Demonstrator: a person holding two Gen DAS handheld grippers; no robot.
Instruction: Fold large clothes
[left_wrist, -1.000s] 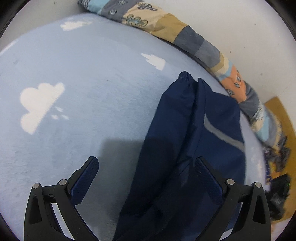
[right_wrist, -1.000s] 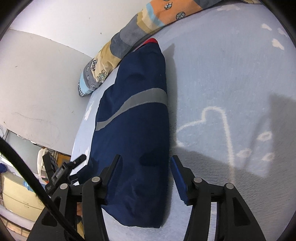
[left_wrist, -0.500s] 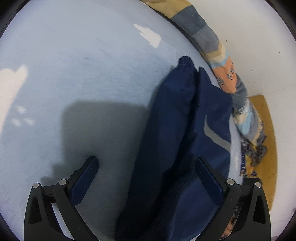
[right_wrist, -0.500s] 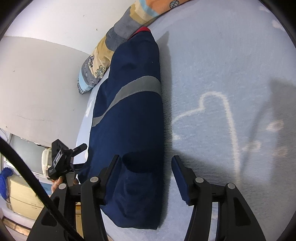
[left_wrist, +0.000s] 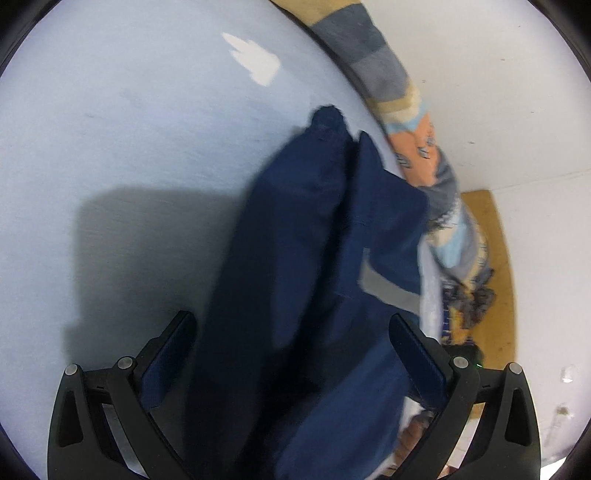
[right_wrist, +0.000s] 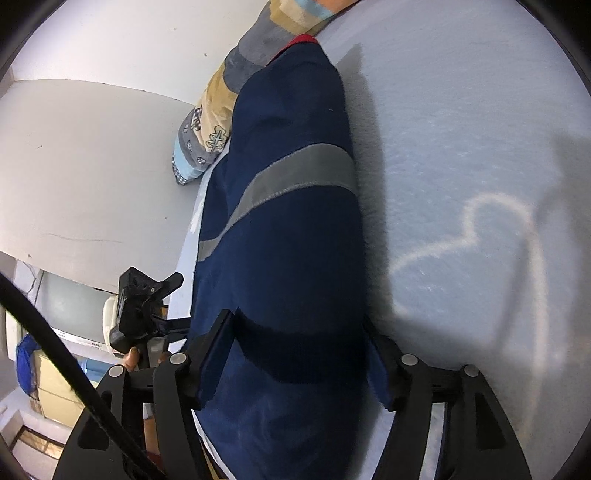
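A navy garment (left_wrist: 303, 258) with a grey reflective stripe (right_wrist: 295, 173) lies folded into a long strip on the pale blue bedsheet (left_wrist: 129, 147). My left gripper (left_wrist: 291, 354) stands open and wide above one end, and the cloth runs between its fingers without touching the pads. My right gripper (right_wrist: 297, 358) straddles the other end of the navy garment (right_wrist: 288, 258). Its jaws are opening, and the cloth fills the gap between them. A red collar edge (right_wrist: 304, 38) shows at the far end.
A rolled patchwork quilt (left_wrist: 413, 122) lies along the white wall behind the garment, also seen as the quilt (right_wrist: 221, 110) in the right wrist view. The bed's edge drops off at the left, where a hand (right_wrist: 131, 360) holds the other tool above boxes (right_wrist: 55, 387).
My left gripper has tipped downward and moved in over the garment. My right gripper's jaws have widened and it has come lower over the garment's end.
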